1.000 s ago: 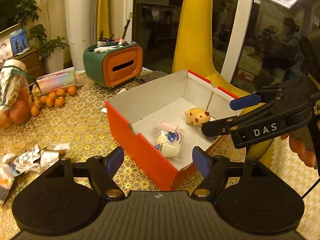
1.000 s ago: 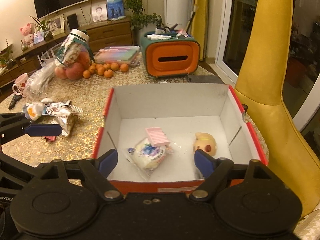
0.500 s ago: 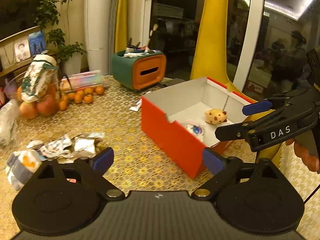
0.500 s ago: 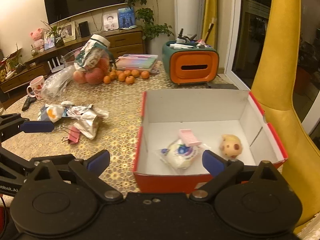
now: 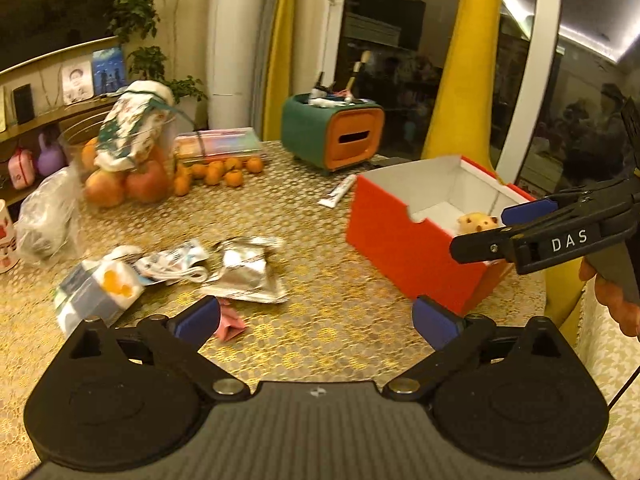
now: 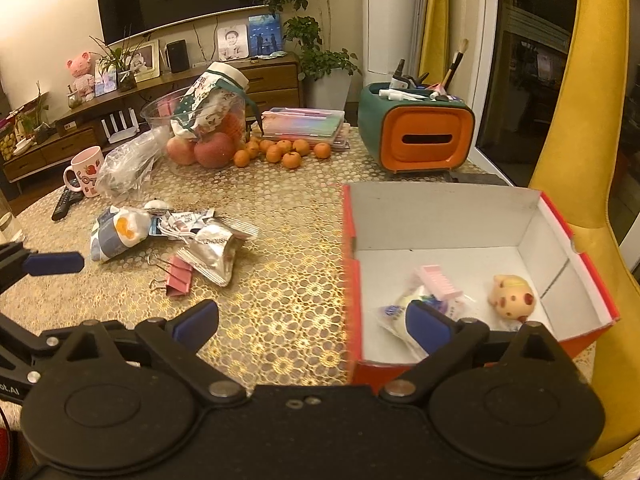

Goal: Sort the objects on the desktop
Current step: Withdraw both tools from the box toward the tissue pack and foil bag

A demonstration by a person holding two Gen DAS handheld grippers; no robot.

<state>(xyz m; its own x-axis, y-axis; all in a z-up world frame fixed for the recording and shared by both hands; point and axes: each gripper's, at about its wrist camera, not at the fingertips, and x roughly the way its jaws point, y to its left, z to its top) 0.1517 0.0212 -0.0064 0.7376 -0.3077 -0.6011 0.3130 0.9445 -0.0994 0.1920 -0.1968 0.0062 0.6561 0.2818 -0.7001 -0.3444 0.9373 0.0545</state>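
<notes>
Both grippers, left and right, gape empty; pink binder clip lies just beyond the left fingertips.

Matt cardboard box, crinkled shiny foil packet, lacy cloth tablecloth.

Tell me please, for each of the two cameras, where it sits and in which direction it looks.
Left wrist: sits on the left gripper, looks across the table at the wrapper pile and red box; the right gripper and fingers show at the right.
Right wrist: sits on the right gripper, looks across the table and down into the red box; the left gripper's finger shows at the left edge.
Shared: red box, wrapper pile, pink binder clip, green-orange organizer.
</notes>
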